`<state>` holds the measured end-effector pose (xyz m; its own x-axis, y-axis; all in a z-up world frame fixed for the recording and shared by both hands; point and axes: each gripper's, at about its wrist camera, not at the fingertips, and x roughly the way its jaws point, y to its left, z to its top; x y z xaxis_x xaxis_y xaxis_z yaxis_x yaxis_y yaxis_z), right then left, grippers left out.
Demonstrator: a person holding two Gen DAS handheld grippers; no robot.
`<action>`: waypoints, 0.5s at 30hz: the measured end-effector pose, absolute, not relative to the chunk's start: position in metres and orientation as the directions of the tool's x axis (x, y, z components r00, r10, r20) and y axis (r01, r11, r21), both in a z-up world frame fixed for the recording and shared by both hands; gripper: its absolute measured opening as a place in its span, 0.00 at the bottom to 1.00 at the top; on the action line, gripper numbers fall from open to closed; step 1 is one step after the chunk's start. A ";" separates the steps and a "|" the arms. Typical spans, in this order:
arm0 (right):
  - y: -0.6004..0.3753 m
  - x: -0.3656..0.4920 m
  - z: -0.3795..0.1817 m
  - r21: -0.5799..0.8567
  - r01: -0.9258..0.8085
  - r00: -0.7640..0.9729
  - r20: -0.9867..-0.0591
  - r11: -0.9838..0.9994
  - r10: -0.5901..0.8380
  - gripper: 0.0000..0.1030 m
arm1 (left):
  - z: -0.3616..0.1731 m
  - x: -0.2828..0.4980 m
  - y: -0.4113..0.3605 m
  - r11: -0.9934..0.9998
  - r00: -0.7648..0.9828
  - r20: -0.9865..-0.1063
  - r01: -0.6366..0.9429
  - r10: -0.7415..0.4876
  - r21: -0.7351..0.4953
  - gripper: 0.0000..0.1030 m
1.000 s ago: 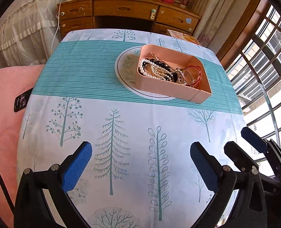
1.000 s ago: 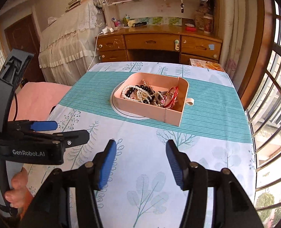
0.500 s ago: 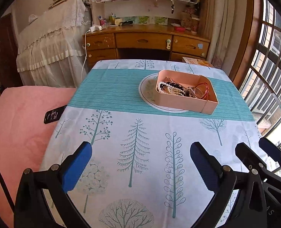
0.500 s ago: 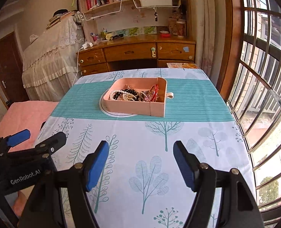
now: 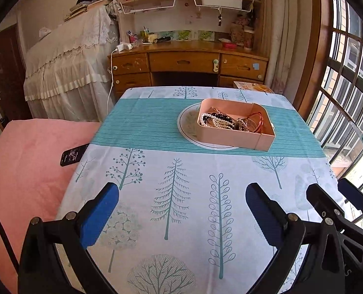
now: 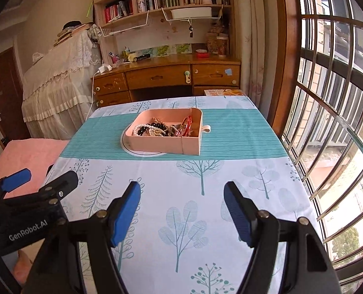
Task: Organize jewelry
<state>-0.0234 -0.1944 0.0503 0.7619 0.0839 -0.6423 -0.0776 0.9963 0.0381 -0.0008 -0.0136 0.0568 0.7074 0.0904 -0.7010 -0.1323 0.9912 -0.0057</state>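
Both claws hover spread apart above the near end of the desk, the left claw and right claw holding nothing. The jewelry lies tangled inside a pink box resting on a white plate, well beyond them.

Pink tray, white plate — teal-striped, tree-printed tablecloth, perhaps cotton.

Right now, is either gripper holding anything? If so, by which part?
Nothing is held. The left gripper and right gripper are both open and empty above the table; the jewelry lies in the pink box.
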 end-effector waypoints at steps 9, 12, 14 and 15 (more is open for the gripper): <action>-0.196 -0.027 0.053 0.044 -0.079 0.775 -0.625 0.996 0.089 0.69 | 0.061 -0.008 -0.017 0.990 0.723 -0.683 -0.143 0.106 0.002 0.99; -0.196 -0.028 0.052 0.046 -0.079 0.776 -0.624 0.996 0.090 0.69 | 0.061 -0.009 -0.017 0.990 0.724 -0.681 -0.143 0.106 0.001 0.99; -0.196 -0.028 0.052 0.048 -0.079 0.775 -0.626 0.996 0.091 0.69 | 0.061 -0.009 -0.017 0.990 0.724 -0.682 -0.144 0.107 0.003 0.99; -0.196 -0.028 0.052 0.049 -0.079 0.775 -0.625 0.996 0.092 0.69 | 0.061 -0.009 -0.017 0.990 0.723 -0.683 -0.144 0.107 0.003 0.99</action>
<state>-0.0281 -0.1964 0.0523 0.7751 0.0916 -0.6252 -0.0786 0.9957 0.0485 -0.0088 -0.0174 0.0609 0.7228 0.1073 -0.6827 -0.1437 0.9896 0.0034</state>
